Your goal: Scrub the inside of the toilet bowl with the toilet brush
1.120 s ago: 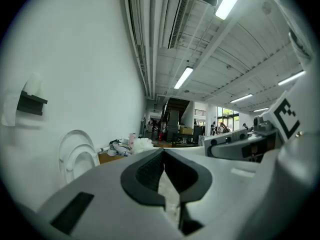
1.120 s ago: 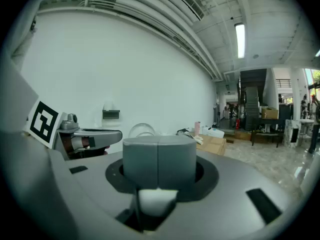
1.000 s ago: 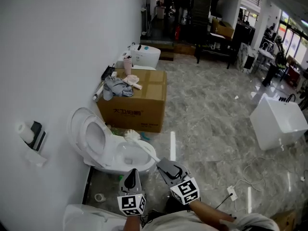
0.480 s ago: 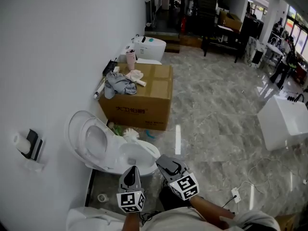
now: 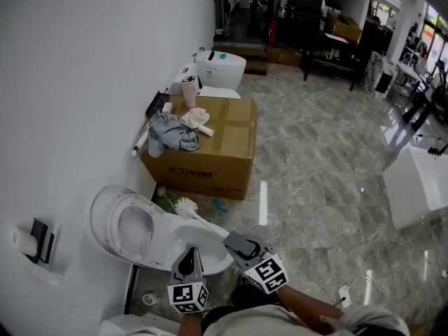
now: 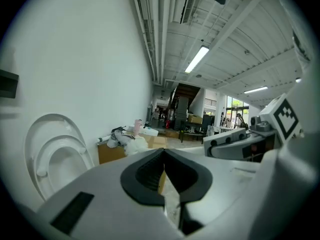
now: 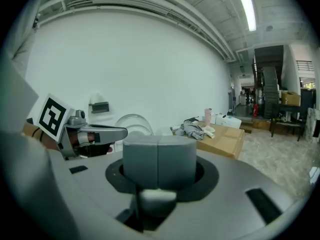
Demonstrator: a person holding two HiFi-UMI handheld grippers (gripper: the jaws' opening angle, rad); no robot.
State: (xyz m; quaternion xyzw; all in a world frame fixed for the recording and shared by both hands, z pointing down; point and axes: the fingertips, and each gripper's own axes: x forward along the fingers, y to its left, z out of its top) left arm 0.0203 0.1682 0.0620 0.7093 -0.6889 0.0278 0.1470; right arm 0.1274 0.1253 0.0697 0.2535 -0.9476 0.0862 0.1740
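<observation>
Closer over the toilet bowl [image 5: 203,248] than a second before, the right tongs [image 5: 229,241] stayed clenched on the toilet brush [image 5: 187,206], whose handle ran forward and left from them to bristles by the far rim, while the left tongs [image 5: 189,255] hung clenched on nothing alongside.

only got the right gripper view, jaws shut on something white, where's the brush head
observer: the head view shows the toilet brush with its head up at the far rim of the toilet bowl, on the cardboard box side, not down inside.
operator: how does the handle run
observer: it slants from that head over the bowl to the right gripper.
operator: left gripper holding anything
observer: no, the left gripper view shows the left gripper with its tips together and nothing between them.
</observation>
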